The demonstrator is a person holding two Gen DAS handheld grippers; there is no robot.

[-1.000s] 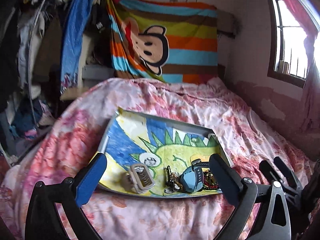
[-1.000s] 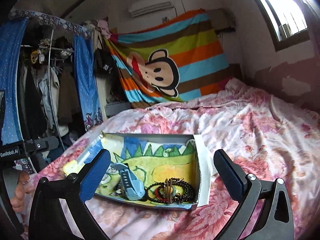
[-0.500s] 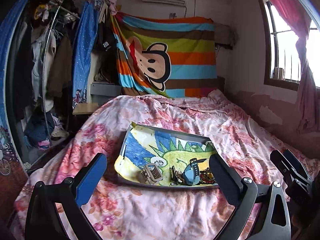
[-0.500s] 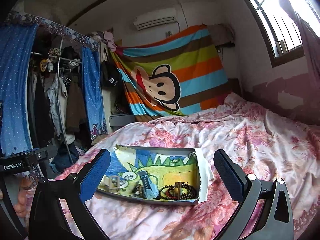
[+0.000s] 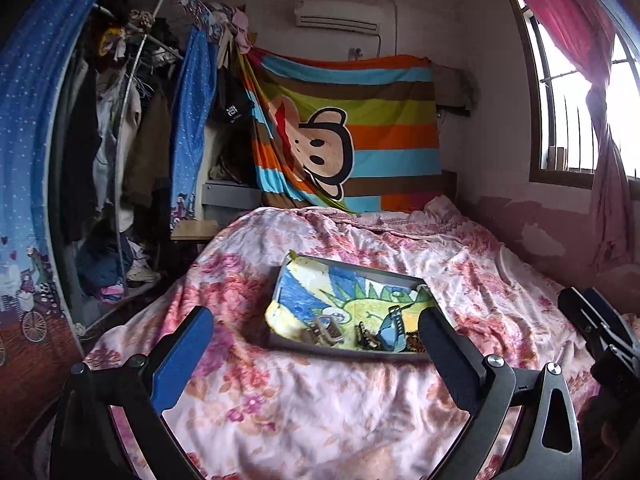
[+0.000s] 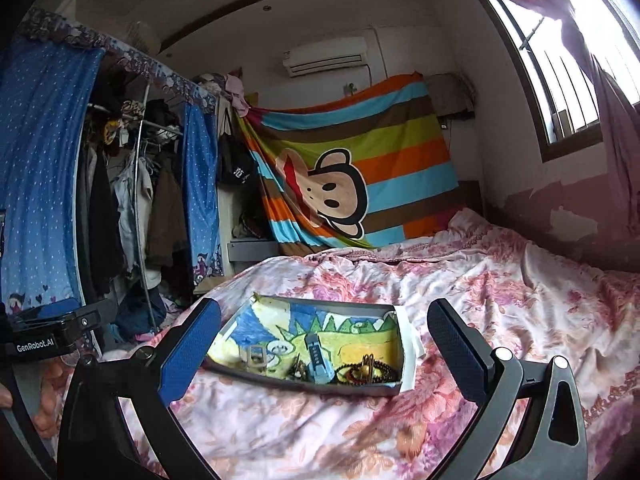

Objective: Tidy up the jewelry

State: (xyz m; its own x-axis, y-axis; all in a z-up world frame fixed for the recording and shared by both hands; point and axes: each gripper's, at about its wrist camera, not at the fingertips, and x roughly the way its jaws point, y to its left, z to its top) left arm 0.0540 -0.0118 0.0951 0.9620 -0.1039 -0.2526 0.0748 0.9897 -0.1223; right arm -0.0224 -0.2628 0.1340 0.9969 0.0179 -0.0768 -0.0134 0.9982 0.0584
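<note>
Far left of the tray: wardrobe behind a blue curtain, clothes hanging inside. Just left of the tray in the right wrist view: left gripper, body only, fingers out of that frame, with a bit of a hand below it. In the left wrist view, left gripper spread wide, empty, held above the quilt on the near side of the tray, blue pad to the tray's left, dark pad at its right end. Right gripper likewise wide apart and empty, on the tray's near side, one finger each side of it, touching nothing. Tray flat on the quilt mid-bed, lined with a dinosaur drawing. Along the tray's near edge: a pale buckle-like piece at left, a small dark tangle next, too small to make out, then a blue watch lying lengthwise, then dark and red bead bracelets in the right corner. Same row in the left wrist view: buckle-like piece, tangle, watch, bracelets partly hidden by the dark pad. White sheet sticking out along the tray's right side. Behind the tray, against the wall: striped monkey blanket, air conditioner above it. Right of the tray: more quilt, then a window with a pink curtain; right gripper body low at the edge of the left wrist view.
</note>
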